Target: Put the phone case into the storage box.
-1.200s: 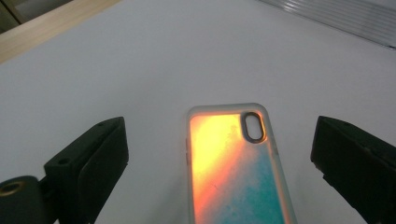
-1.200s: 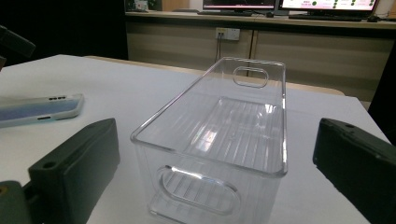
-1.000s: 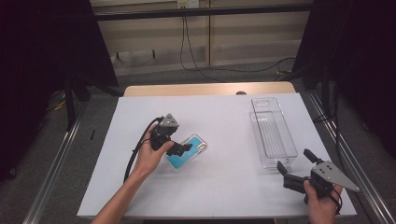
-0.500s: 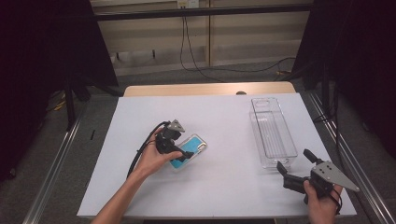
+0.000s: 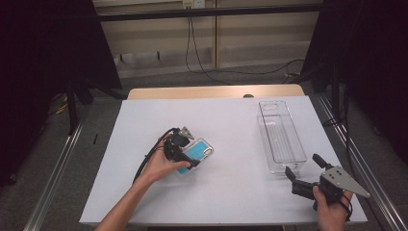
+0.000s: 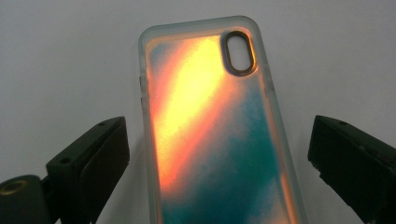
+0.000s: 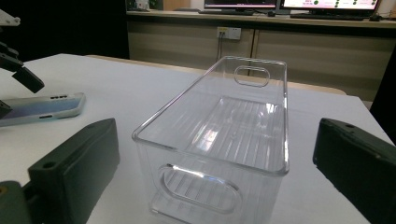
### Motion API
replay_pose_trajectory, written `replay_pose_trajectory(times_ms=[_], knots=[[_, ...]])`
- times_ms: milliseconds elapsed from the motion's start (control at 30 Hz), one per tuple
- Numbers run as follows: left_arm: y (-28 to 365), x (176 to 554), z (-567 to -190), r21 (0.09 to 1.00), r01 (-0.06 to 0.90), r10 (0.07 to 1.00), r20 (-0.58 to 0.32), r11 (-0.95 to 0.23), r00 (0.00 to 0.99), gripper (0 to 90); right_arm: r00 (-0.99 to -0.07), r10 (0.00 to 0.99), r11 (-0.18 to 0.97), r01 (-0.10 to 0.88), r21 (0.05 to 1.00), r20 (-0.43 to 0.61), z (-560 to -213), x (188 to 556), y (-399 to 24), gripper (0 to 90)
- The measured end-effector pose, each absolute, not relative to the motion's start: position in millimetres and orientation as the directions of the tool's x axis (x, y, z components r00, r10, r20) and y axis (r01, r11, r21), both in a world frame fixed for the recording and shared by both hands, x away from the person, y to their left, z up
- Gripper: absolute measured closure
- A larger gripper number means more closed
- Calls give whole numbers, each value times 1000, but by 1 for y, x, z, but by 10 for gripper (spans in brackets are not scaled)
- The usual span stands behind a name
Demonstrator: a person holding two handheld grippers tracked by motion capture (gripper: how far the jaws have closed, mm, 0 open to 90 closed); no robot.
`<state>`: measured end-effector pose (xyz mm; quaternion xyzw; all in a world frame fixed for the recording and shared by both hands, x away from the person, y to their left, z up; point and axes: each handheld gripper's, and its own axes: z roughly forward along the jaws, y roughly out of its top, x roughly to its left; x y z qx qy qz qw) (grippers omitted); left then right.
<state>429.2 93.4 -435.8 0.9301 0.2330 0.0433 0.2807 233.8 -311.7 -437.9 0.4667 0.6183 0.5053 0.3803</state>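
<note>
Between the spread jaws of my left claw [image 6: 205, 186] lies the teal-and-orange phone case with a clear rim [image 6: 210, 130], flat on the white desk [image 5: 231, 120]; I have just been easing the jaws closer, yet the pads stand clear of its sides, so it is released. My right claw [image 7: 210, 186] is released too, facing the short end of the clear plastic bin [image 7: 224, 135] just ahead.
</note>
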Motion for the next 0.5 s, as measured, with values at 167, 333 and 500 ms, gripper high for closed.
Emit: replay_pose_trajectory(times_ms=[167,333,500], knots=[[92,432,-441,524,419,457,-63,-741,887,91,-277,961,55,192,980,1,-438,234,-312,0],[86,429,-444,508,420,467,-39,-752,884,84,-277,961,56,188,981,-2,-438,234,-312,0],[85,429,-444,498,423,470,-34,-757,882,90,-279,960,55,189,980,0,-438,234,-311,0]])
